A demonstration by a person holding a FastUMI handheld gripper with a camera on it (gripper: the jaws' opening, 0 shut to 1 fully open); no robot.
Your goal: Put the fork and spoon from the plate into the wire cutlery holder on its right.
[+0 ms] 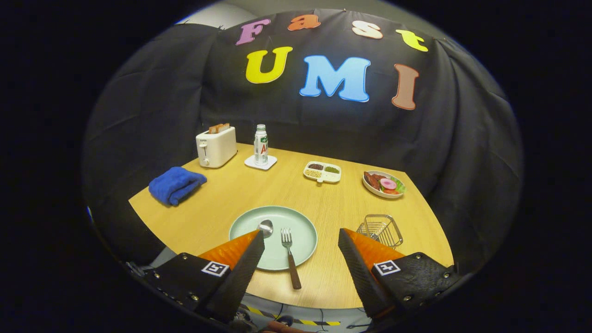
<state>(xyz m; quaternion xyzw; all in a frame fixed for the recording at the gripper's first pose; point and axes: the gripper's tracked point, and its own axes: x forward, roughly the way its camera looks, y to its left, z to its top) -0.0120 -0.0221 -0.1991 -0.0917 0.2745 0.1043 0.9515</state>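
Fork (290, 255) lies between the spread fingers of the hand-held gripper (300, 238), tines on the plate (303, 226), handle hanging over the rim onto the bench (222, 199). Hand-held gripper is wide open, gripping nothing. Spoon (265, 227) sits on the plate, bowl peeking out past the left fingertip. Holder (382, 229) stands just beyond the right fingertip, beside the plate.

A light wooden table (222, 194) stands against draped black cloth walls (152, 115).

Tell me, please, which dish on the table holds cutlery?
The plain green plate between the open gripper's fingers: fork and spoon lie on it.
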